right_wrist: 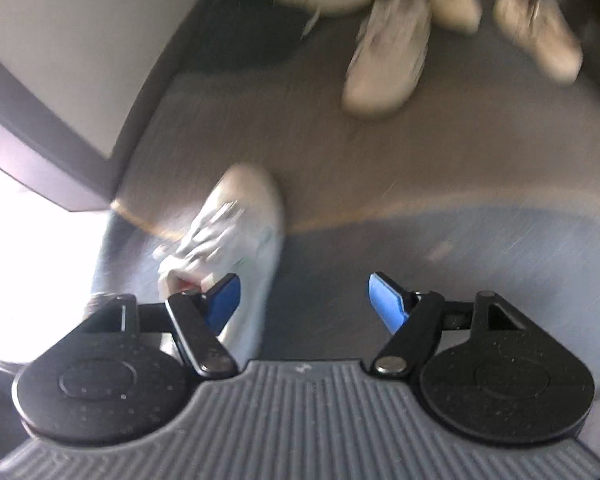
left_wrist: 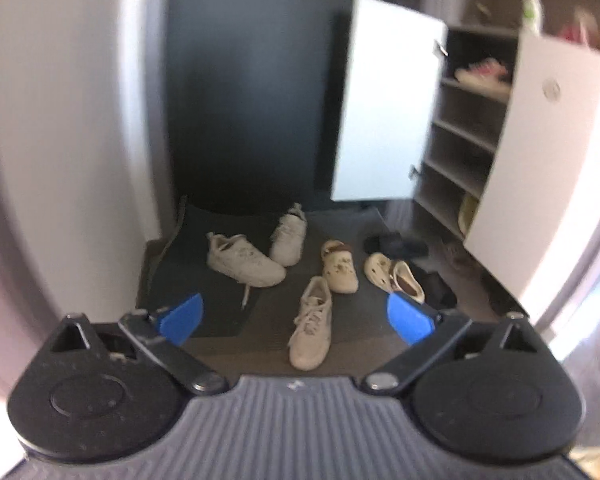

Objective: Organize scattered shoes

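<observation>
Left wrist view: left gripper [left_wrist: 296,318] is held spread, empty, above scattered sneakers [left_wrist: 311,324]; right gripper [right_wrist: 304,304] is likewise splayed, gripping nothing.

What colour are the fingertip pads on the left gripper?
Blue pads on black linkage arms, clearest in the left wrist view.

Near sneaker [left_wrist: 311,324]: white, laces up, lies alone on the floor, toe pointing toward the camera.
Two sneakers [left_wrist: 242,259]: white, on the dark mat, toes almost touching.
Clogs [left_wrist: 339,266]: cream with holes, one beside the other [left_wrist: 378,267], near a tan shoe [left_wrist: 409,287].
Dark slides [left_wrist: 396,245]: flat, by the cabinet.
Blurry sneaker [right_wrist: 236,240]: white, nearest the right wrist camera.
</observation>
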